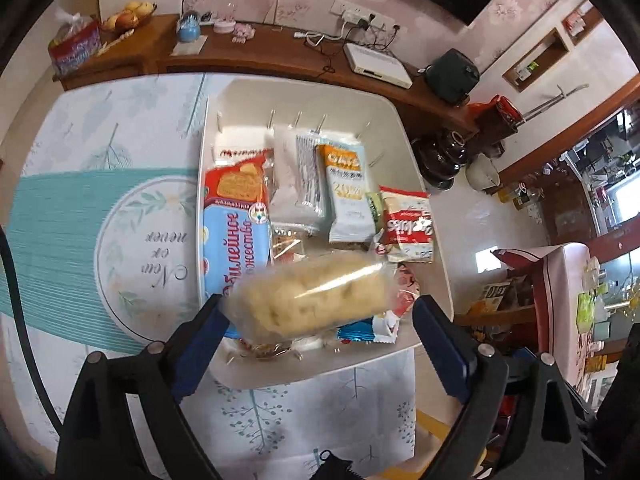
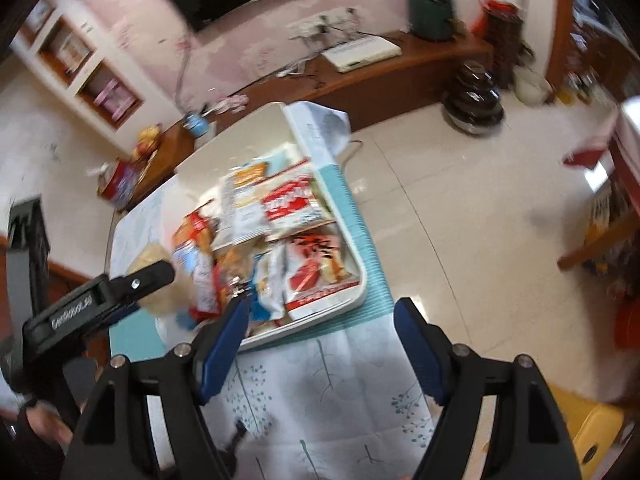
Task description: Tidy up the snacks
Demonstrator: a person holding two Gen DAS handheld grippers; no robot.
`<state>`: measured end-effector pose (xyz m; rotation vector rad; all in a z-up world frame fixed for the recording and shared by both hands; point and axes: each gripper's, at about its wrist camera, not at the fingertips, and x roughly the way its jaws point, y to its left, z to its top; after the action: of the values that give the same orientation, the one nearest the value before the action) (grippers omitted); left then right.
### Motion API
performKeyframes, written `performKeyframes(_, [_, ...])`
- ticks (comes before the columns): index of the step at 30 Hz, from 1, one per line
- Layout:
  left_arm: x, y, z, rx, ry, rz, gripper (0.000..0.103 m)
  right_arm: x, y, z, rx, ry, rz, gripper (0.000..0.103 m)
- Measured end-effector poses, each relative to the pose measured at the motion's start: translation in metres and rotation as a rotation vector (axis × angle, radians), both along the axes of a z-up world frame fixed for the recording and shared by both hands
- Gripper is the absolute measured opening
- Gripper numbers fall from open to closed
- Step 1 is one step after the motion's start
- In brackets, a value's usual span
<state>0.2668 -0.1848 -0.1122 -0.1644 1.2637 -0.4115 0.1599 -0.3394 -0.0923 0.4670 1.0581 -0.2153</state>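
Note:
A white tray (image 1: 404, 128) on the table holds several snack packs, among them a blue and red biscuit pack (image 1: 236, 236) and a red and white pack (image 1: 408, 226). My left gripper (image 1: 316, 312) is open wide above the tray's near end. A clear bag of pale yellow puffs (image 1: 316, 300) lies between its jaws, touching the left finger only, blurred. My right gripper (image 2: 320, 312) is open and empty, over the tray's near edge (image 2: 320, 312). The left gripper (image 2: 120, 292) and the yellow bag (image 2: 154, 258) show at left there.
A patterned cloth with a teal mat (image 1: 80, 232) covers the table. A wooden shelf (image 1: 280, 56) behind carries a fruit bowl, a white box and cables. Dark pots (image 1: 440, 156) stand on the tiled floor to the right.

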Motion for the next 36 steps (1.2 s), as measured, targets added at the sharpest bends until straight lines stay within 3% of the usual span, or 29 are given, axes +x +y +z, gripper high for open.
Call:
performKeyframes(5, [-0.013,0.014,0.044,-0.059,-0.091,-0.019,0.092,-0.008,0.023,0.022,-0.034,-0.035,0.086,0.076])
performKeyframes(11, [-0.049,0.058,0.096,-0.047,-0.213,0.014,0.092,-0.024,0.055,0.038,-0.057,-0.06,0.123,0.076])
performKeyframes(16, [-0.087,0.109,0.129,-0.015,-0.256,0.077,0.092,-0.038,0.093,0.054,-0.08,-0.079,0.176,0.076])
performKeyframes(19, [-0.114,0.137,0.147,0.048,-0.291,0.114,0.092,-0.044,0.116,0.066,-0.09,-0.09,0.227,0.076])
performKeyframes(27, [-0.158,0.176,0.165,0.166,-0.351,0.206,0.092,-0.063,0.176,0.105,-0.174,-0.122,0.38,0.084])
performKeyframes(31, [-0.16,0.181,0.169,0.22,-0.399,0.249,0.095,-0.074,0.184,0.109,-0.199,-0.149,0.354,0.092])
performKeyframes(33, [-0.159,0.181,0.167,0.247,-0.396,0.267,0.101,-0.075,0.185,0.109,-0.2,-0.163,0.333,0.096])
performKeyframes(36, [-0.155,0.181,0.165,0.263,-0.394,0.276,0.101,-0.072,0.184,0.109,-0.202,-0.172,0.294,0.099])
